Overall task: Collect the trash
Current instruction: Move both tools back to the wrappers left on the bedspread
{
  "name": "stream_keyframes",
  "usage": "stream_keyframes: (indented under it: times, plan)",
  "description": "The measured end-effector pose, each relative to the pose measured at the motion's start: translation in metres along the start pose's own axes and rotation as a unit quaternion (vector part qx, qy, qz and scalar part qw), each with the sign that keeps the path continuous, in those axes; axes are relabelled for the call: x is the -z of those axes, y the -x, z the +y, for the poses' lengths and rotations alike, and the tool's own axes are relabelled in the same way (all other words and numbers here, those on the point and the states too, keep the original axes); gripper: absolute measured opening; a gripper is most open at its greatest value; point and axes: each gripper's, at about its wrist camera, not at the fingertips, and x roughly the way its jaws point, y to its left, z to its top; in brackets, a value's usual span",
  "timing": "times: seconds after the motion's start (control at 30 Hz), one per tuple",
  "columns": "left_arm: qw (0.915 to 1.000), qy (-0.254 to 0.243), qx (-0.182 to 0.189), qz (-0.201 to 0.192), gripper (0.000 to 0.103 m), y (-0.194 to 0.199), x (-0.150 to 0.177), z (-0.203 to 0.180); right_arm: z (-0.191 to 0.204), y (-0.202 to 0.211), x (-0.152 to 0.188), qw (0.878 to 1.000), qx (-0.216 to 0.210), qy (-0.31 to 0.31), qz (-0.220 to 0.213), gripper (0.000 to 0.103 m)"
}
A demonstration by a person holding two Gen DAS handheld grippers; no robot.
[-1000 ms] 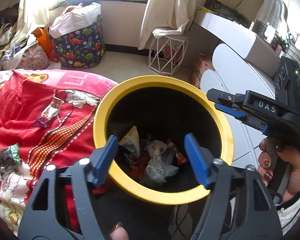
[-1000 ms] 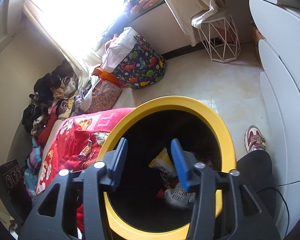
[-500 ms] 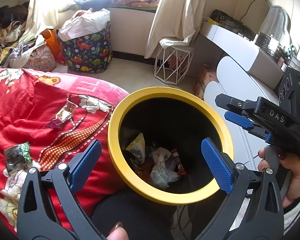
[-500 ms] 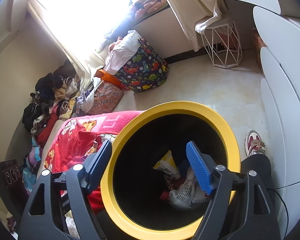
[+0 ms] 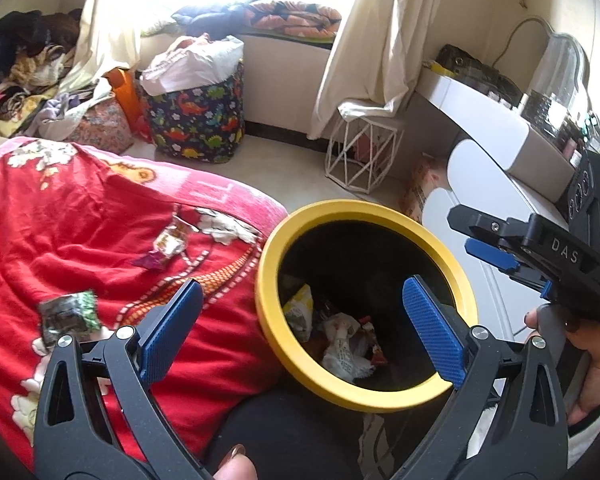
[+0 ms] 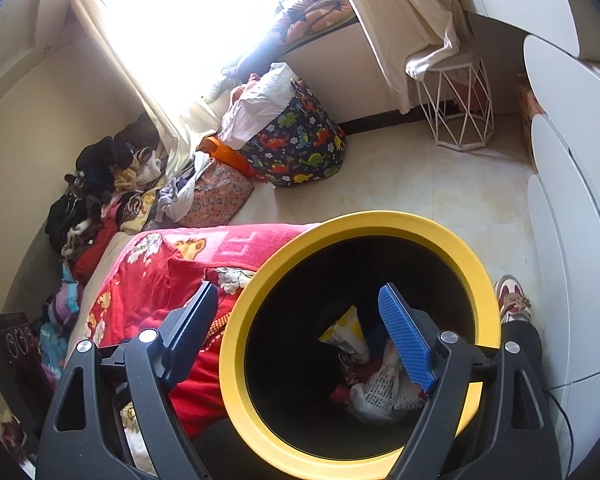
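A black bin with a yellow rim (image 5: 364,208) (image 6: 400,218) stands beside a bed with a red blanket (image 5: 60,216). Crumpled wrappers and paper (image 5: 344,344) (image 6: 380,392) lie at its bottom. My left gripper (image 5: 302,284) hovers open over the bin's left rim, nothing between its blue pads. My right gripper (image 6: 298,287) hangs above the bin, jaws opening and empty; it also shows in the left wrist view (image 5: 472,236), right of the bin. On the blanket lie a green-silver wrapper (image 5: 70,314), a pale wrapper (image 5: 172,240) and a purple scrap (image 5: 150,260).
A dinosaur-print bag (image 5: 196,120) and a white wire stool (image 5: 360,156) stand on the pale floor beyond the bin. White cabinets (image 6: 572,200) run along the right. A shoe (image 6: 512,300) and a black-clad leg (image 5: 292,432) are close to the bin. Clothes pile up at the far left.
Both grippers have opened wider and drawn back and up from the bin. In the left wrist view the bin has slid right and more blanket shows.
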Motion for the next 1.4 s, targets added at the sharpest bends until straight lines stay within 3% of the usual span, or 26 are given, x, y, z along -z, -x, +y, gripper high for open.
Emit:
stream_keyframes:
  times: [0.8, 1.4]
  plan:
    - [0.9952, 0.060, -0.059, -0.049, 0.092, 0.035, -0.003, 0.073, 0.080, -0.024, 0.007, 0.996, -0.021, 0.081, 0.009, 0.083]
    - [0.9781, 0.160, -0.129, -0.032, 0.092, 0.040, 0.021, 0.179, 0.159, -0.100, 0.027, 0.985, -0.042, 0.158, 0.057, 0.083]
